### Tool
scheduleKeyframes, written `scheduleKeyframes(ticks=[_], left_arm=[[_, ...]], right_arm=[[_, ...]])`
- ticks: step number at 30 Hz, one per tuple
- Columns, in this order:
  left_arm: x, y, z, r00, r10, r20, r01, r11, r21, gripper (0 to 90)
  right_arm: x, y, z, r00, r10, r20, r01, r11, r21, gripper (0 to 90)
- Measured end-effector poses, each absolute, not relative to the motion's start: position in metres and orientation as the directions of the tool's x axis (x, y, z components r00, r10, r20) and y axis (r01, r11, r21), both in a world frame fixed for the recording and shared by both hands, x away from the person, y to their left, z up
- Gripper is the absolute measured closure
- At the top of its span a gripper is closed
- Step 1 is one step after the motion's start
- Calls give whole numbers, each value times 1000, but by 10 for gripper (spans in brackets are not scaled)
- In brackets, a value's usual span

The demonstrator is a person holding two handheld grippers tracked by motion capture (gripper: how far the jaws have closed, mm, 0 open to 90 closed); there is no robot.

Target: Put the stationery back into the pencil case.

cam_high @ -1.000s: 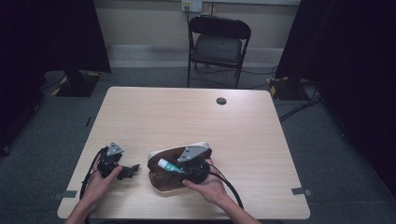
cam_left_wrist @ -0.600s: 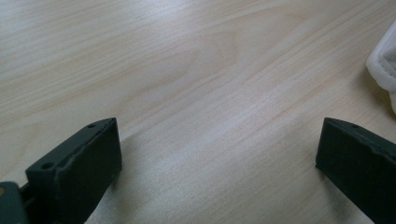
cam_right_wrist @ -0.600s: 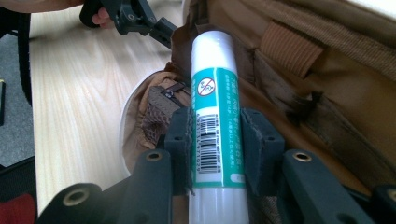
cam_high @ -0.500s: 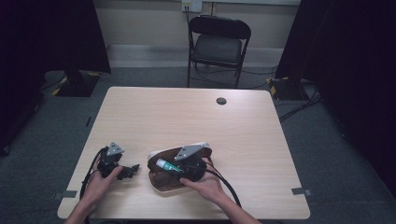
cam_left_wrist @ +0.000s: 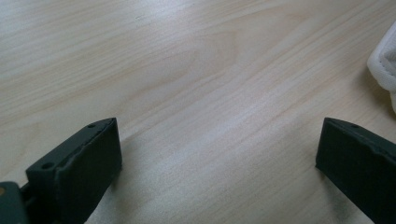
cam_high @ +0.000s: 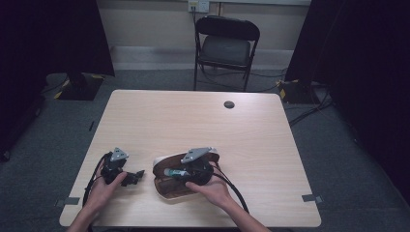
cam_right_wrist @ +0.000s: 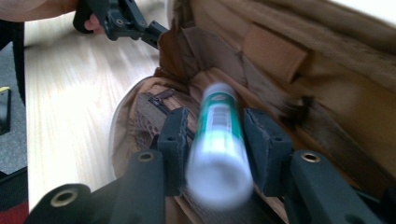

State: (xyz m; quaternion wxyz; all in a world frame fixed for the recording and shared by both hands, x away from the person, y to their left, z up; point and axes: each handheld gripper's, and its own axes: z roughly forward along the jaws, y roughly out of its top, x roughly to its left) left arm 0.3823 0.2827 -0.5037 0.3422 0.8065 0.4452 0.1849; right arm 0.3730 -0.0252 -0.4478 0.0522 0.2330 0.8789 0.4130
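**Right claw pinches a tube over the open pouch; left claw spread on bare wood**

Right claw [cam_right_wrist: 215, 140] has its two black jaws pressed against the sides of a white cylindrical tube with a green and white label [cam_right_wrist: 217, 135], which stands between them with its blurred white end toward the camera. In the high view this claw [cam_high: 178, 173] sits over the open brown fabric pouch with a pale lining [cam_high: 167, 186], and the tube [cam_high: 174, 172] shows as a small teal and white streak at the pouch's mouth. The right gripper view shows the pouch's tan interior [cam_right_wrist: 289, 70] behind the tube, with a zip edge and pull [cam_right_wrist: 161, 96] just below and left of it.

Left claw [cam_left_wrist: 215, 154] is spread wide, its jaws well apart with only the light wooden bench [cam_left_wrist: 187, 70] between them, holding nothing. A white padded edge of the pouch [cam_left_wrist: 385, 70] shows at the far right of that view, apart from the jaw. From above, the left claw [cam_high: 137, 175] lies near the bench's front left part, just beside the pouch, pointing toward it, with a hand [cam_high: 104, 188] gripping it.
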Motion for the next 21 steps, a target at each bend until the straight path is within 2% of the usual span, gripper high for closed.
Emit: scheduleKeyframes(ticks=[5,13,21], left_arm=[[382,283,-504,535,845,-6,591,-370,717,0],[382,283,-504,535,845,-7,592,-369,717,0],[382,283,-504,535,845,-7,592,-369,717,0]], right_arm=[[374,-31,-450,-877,470,102,381,548,745,659],[373,-41,-448,-863,495,95,392,539,745,660],[372,-55,-445,-850,520,82,402,539,740,576]])
